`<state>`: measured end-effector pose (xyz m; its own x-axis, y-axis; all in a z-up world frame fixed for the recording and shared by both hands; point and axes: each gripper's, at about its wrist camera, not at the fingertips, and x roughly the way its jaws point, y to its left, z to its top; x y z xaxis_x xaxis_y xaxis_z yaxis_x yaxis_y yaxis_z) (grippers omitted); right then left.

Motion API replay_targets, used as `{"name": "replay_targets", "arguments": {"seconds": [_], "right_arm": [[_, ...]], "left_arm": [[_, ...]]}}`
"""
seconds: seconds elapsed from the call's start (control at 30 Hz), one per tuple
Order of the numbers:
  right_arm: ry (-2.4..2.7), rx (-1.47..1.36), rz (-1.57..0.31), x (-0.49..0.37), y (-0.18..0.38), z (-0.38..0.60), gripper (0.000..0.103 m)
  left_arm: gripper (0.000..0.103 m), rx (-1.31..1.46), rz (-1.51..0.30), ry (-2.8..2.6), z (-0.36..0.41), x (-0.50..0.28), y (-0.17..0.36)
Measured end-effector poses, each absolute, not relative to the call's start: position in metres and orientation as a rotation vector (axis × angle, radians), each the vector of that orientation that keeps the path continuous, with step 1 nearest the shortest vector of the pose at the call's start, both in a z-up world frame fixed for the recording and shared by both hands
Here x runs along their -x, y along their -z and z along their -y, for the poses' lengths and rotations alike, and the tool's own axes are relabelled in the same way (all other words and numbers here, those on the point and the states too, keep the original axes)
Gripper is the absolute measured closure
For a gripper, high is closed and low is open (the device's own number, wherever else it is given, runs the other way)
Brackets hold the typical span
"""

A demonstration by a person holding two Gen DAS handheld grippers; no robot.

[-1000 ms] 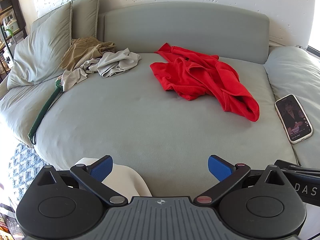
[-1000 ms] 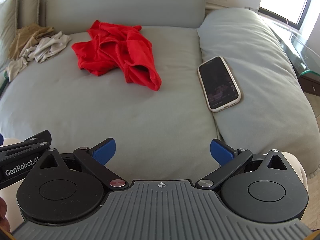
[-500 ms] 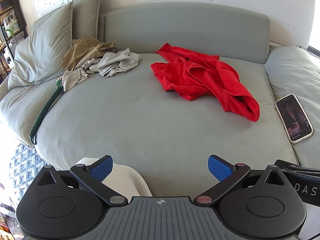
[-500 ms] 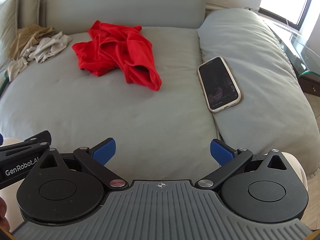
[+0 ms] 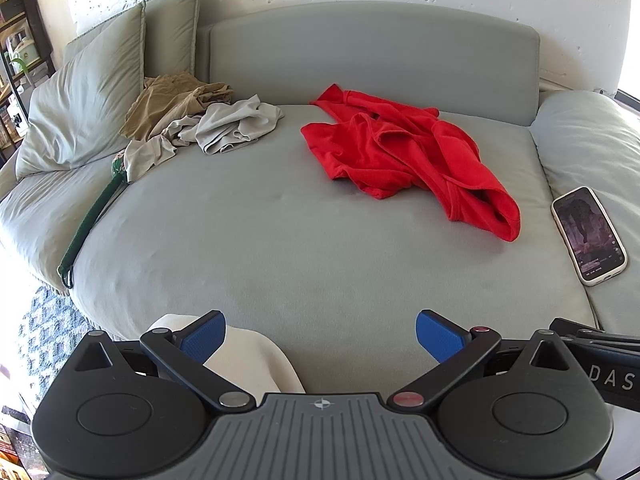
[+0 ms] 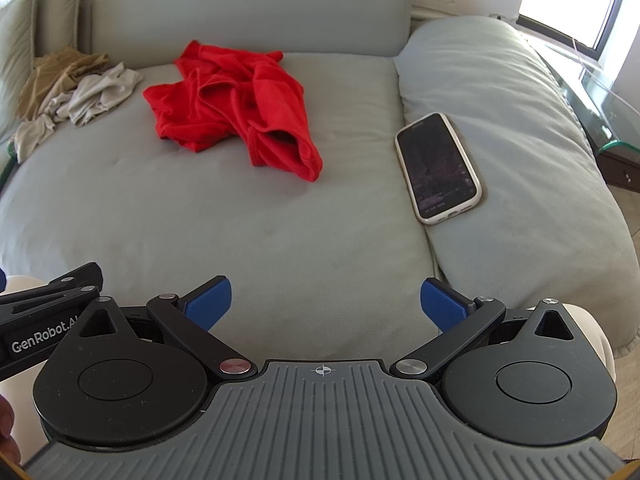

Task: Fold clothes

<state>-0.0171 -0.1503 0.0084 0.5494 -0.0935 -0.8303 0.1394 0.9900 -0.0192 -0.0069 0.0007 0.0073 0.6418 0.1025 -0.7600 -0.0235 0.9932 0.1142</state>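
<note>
Both grippers — left (image 5: 318, 336), right (image 6: 325, 303) — hang back over the sofa (image 5: 280, 240), jaws apart, ready for the crumpled red top (image 5: 404, 152).

Bright red garment (image 5: 404, 152), plain. Tan garment (image 5: 168, 98) beside pale grey-beige garment (image 5: 236, 124). Grey-green sofa cushion (image 5: 260, 248) and pillows (image 5: 80, 112), unpatterned. Dark-screened phone (image 6: 438, 166) in cream case. Dark green strap (image 5: 90, 220). Blue pads on black left tool (image 5: 320, 334) and right tool (image 6: 326, 302).

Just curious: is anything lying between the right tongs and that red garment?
No. In the right wrist view, only bare grey cushion separates the open right tongs from the red garment.
</note>
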Motion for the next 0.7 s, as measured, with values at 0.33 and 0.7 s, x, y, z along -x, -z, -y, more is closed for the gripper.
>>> {"name": "replay_targets", "arguments": {"seconds": [0.33,0.7], "right_arm": [[0.131,-0.062,-0.991,0.012,-0.004,0.153,0.000],[0.095,-0.164,-0.922,-0.016,0.007,0.168,0.000]], "left_arm": [[0.001,-0.086,-0.900,-0.091,0.000,0.000,0.001],[0.001,0.041,-0.904,-0.117,-0.023,-0.041,0.015]]}}
